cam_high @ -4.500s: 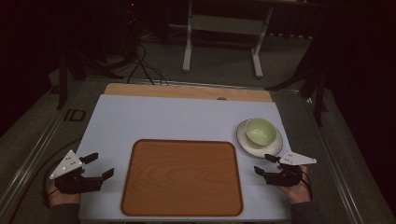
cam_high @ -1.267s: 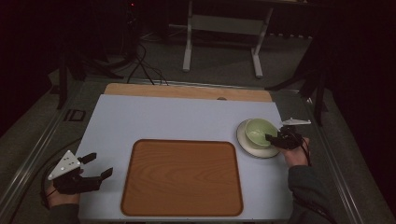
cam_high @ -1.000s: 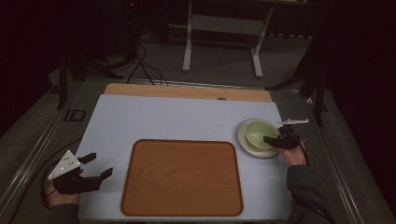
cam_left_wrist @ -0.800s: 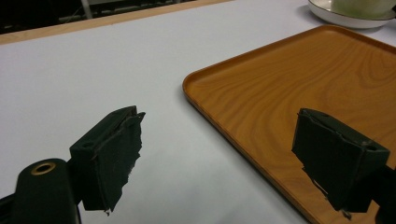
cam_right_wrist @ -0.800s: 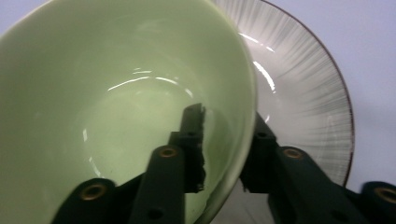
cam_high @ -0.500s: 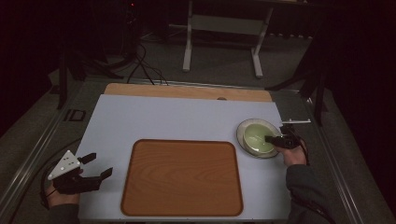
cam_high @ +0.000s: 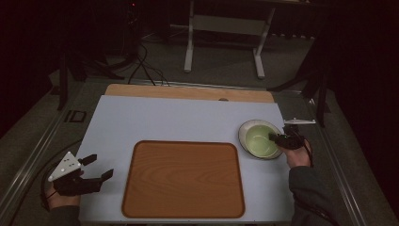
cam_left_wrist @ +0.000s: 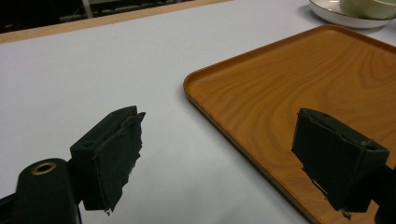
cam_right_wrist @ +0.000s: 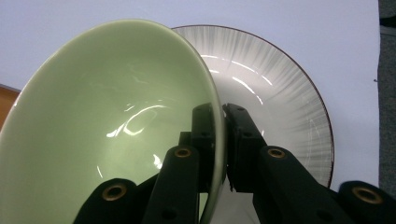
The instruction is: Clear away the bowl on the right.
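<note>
On the pale table (cam_high: 164, 117), at three o'clock from the wooden tray (cam_high: 183, 179), your right gripper (cam_high: 278, 138) pinches the green bowl (cam_high: 259, 141) rim over its plate (cam_right_wrist: 289, 93); lift level, left gripper (cam_high: 96, 167) spread wide.

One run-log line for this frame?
right gripper: shut on pale green bowl rim | over white plate | left gripper: open, idle
</note>
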A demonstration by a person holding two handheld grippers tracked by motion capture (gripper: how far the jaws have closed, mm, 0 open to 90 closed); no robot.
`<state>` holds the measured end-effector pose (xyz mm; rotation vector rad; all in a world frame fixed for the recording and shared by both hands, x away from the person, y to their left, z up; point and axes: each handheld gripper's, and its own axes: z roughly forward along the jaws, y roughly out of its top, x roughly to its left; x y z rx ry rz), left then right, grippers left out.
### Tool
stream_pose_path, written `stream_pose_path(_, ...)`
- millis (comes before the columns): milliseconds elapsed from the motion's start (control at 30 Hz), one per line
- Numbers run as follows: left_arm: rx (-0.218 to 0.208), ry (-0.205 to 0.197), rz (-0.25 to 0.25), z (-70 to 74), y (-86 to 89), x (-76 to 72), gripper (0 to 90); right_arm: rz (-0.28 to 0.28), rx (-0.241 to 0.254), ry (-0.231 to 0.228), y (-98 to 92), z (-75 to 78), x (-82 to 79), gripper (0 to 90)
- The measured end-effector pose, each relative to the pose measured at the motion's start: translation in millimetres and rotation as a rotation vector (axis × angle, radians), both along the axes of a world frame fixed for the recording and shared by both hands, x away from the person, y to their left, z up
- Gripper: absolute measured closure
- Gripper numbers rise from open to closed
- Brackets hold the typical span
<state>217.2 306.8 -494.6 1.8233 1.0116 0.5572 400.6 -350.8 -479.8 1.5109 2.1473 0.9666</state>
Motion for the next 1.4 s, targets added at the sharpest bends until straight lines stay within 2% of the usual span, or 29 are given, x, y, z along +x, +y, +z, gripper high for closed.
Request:
stream_pose_path(533, 0.000, -0.003, -0.002, 0.3, 0.0, -0.2, 15.8, 0.017, -0.005, -0.054, 6.1, 14.7, -4.2, 82.5)
stream_pose_path(1400, 0.001, -0.005, -0.006, 0.6, -0.2, -0.4, 15.9, 0.049, 0.007, -0.094, 19.8, 31.8, -11.0, 82.5)
